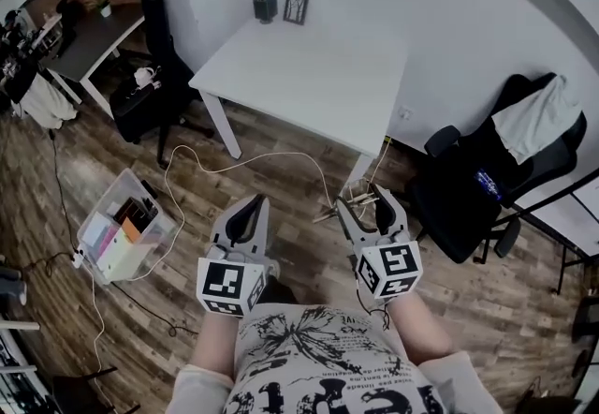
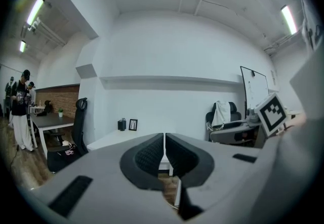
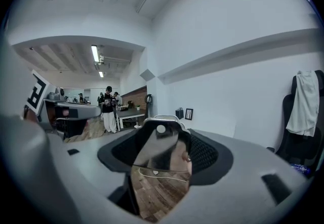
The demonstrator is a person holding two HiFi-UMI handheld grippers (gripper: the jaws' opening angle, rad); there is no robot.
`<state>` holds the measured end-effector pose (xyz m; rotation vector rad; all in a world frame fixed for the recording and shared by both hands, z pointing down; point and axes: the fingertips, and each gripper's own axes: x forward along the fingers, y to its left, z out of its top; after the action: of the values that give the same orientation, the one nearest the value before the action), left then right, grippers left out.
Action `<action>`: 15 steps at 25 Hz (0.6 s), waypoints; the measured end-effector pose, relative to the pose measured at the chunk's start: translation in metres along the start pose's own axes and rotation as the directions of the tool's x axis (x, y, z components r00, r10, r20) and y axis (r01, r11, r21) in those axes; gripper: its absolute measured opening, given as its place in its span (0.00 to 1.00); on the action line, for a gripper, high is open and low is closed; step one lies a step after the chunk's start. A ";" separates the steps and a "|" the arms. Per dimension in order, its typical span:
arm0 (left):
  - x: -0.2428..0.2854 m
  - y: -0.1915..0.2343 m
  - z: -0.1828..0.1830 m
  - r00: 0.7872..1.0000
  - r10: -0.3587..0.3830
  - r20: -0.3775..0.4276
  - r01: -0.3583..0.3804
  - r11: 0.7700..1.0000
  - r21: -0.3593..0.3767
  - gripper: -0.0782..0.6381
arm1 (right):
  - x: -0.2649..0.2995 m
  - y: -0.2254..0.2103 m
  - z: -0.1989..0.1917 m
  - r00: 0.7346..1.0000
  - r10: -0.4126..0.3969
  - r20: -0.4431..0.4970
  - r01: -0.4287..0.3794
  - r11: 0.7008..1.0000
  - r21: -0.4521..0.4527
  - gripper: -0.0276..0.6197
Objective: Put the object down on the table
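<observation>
In the head view both grippers are held low and close to the person's body, over wooden floor. The left gripper [image 1: 255, 204] has its jaws pressed together. The right gripper [image 1: 372, 199] has a thin, pale, frame-like object [image 1: 354, 195] at its tips, and part of that object sticks out toward the left gripper. The white table [image 1: 309, 75] lies straight ahead and well apart from both. Its near right corner is closest to the right gripper, so I judge the coming move to be a forward reach and lift by that arm alone. A small picture frame [image 1: 296, 7] stands at the table's far edge by the wall, and the near part of the top is bare. In the left gripper view the left gripper [image 2: 164, 139] shows its two pads meeting along a narrow seam with nothing between them. The table [image 2: 114, 139] and picture frame [image 2: 132, 124] appear beyond it. In the right gripper view the right gripper [image 3: 162, 134] is clamped on the object [image 3: 157, 154], which here looks like a shiny, reflective strip with a round hole near its top. Its long axis runs along the jaws, from the tips back toward the camera. I cannot tell what kind of thing it is.
</observation>
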<state>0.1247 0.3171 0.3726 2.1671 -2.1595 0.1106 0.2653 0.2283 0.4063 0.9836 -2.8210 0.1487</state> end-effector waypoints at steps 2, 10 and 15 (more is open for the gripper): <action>0.020 0.035 0.007 1.000 -0.019 0.000 0.019 1.000 0.000 0.13 | 0.034 0.005 0.011 1.000 -0.027 0.002 0.027 1.000 0.001 0.48; 0.091 0.149 0.022 0.993 -0.118 -0.018 0.118 0.993 0.026 0.13 | 0.151 0.021 0.039 0.990 -0.142 -0.008 0.142 0.989 0.029 0.48; 0.124 0.186 0.005 0.985 -0.161 -0.067 0.162 0.987 0.007 0.13 | 0.201 0.022 0.036 0.984 -0.170 -0.050 0.173 0.984 0.048 0.48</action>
<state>-0.0610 0.1930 0.3824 2.2999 -1.9448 0.1831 0.0921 0.1178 0.4052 1.2127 -2.6877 0.2224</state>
